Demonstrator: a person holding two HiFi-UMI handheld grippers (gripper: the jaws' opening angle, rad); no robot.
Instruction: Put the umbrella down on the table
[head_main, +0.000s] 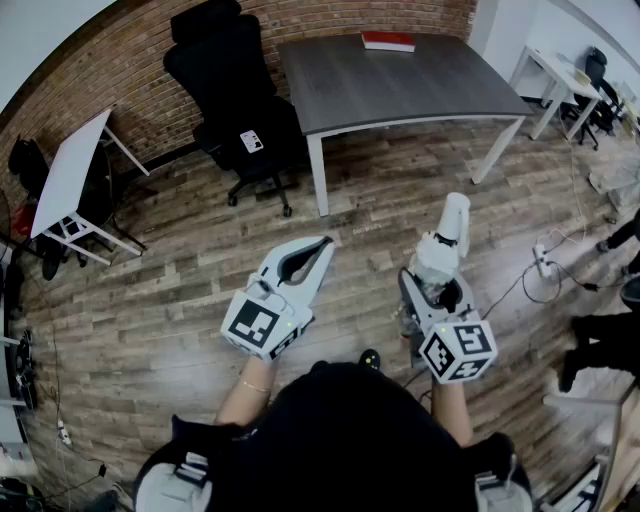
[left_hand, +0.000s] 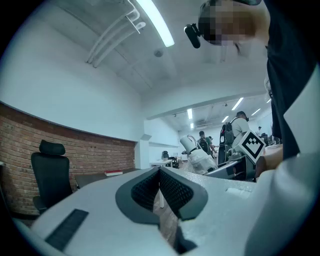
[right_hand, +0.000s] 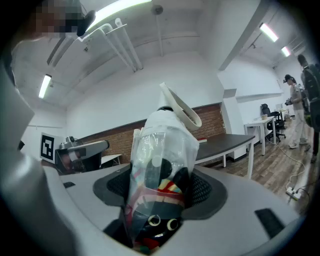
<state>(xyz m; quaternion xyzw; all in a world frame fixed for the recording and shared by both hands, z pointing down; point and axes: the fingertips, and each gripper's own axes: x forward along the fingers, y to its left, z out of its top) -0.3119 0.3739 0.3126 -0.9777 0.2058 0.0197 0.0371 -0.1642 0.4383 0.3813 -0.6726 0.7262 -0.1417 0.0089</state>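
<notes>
Right gripper view puts the job right in front of me: the right claw (right_hand: 160, 189) is clamped on a folded umbrella (right_hand: 162, 150). Its ribbed pads press in from both sides on the clear plastic sleeve. The coloured fabric sits deep between the jaws, and the white handle end pokes out ahead of them. The head view agrees: the umbrella (head_main: 447, 240) stands out past the right claw (head_main: 432, 290), off the floor and resting on nothing.

The left claw (left_hand: 160, 182) has its jaws closed together with nothing between them. In the head view it (head_main: 316, 250) hangs just beside the right one, apart from the umbrella.

Beyond both claws there is bare wooden floor, then the dark grey tabletop (head_main: 400, 90), well apart from the umbrella. A red book (head_main: 388, 41) lies at its far edge and a black office chair (head_main: 235, 100) stands near its left corner.

As I judge it, I am in the carry step and the set-down has not begun. Next I need to close the gap to the tabletop and bring the umbrella over the open near part, clear of the book. Then I lower it until it lies along the surface and part the right jaws. The slick sleeve may let it slide in the grip, so I would go gently.
</notes>
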